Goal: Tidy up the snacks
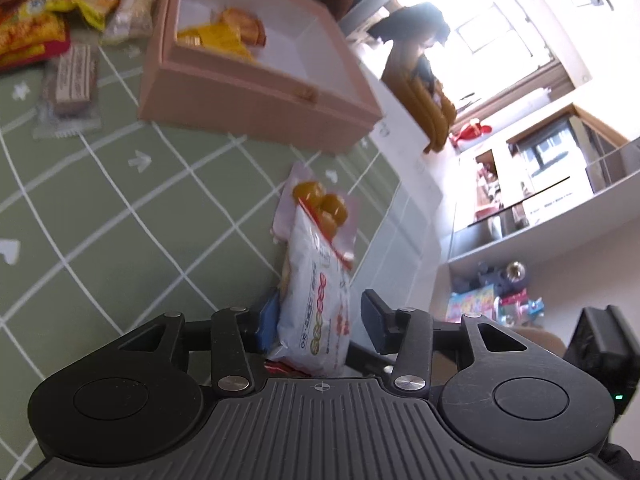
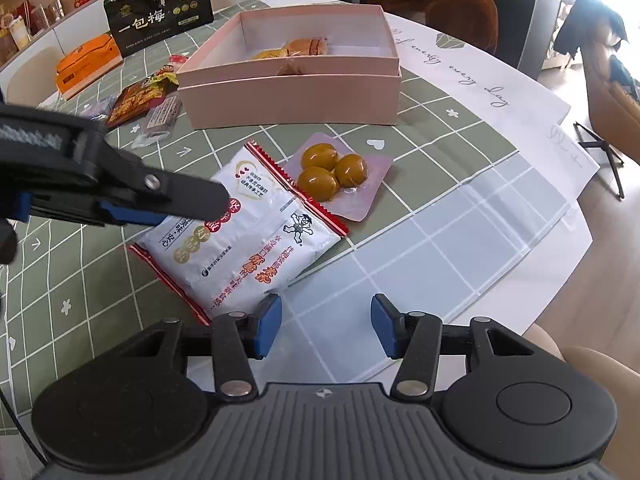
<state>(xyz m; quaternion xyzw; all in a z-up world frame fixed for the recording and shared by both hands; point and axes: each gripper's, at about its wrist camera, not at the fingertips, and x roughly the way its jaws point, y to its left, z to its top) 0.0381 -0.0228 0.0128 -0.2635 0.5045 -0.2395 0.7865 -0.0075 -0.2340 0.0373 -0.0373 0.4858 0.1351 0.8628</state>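
The left gripper [image 1: 316, 320] is straddling the near end of the white snack bag [image 1: 316, 304]; its jaws are standing spread, one finger at the bag's left edge and the other clear of it on the right, so nothing is pinched yet. In the right wrist view the same tool is reaching in from the left, its fingers [image 2: 192, 200] lying over the bag's upper corner. Just beyond the bag's far end, the egg packet [image 1: 320, 204] is lying partly tucked under it, and farther ahead and to the left the pink box [image 1: 256, 116] is sitting open with a couple of snacks already inside.

The right gripper [image 2: 326, 328] is hovering with its jaws apart and empty, the white bag [image 2: 244, 232] just ahead and to its left, the egg packet [image 2: 340, 176] ahead, and the box [image 2: 292, 96] beyond both.

The bag is looking light, puffy and glossy, so it will probably crumple and slide under a squeeze. The flat crimped red seam seems the safer place to pinch. The loose pile of wrappers [image 1: 44, 36] is waiting left of the box.
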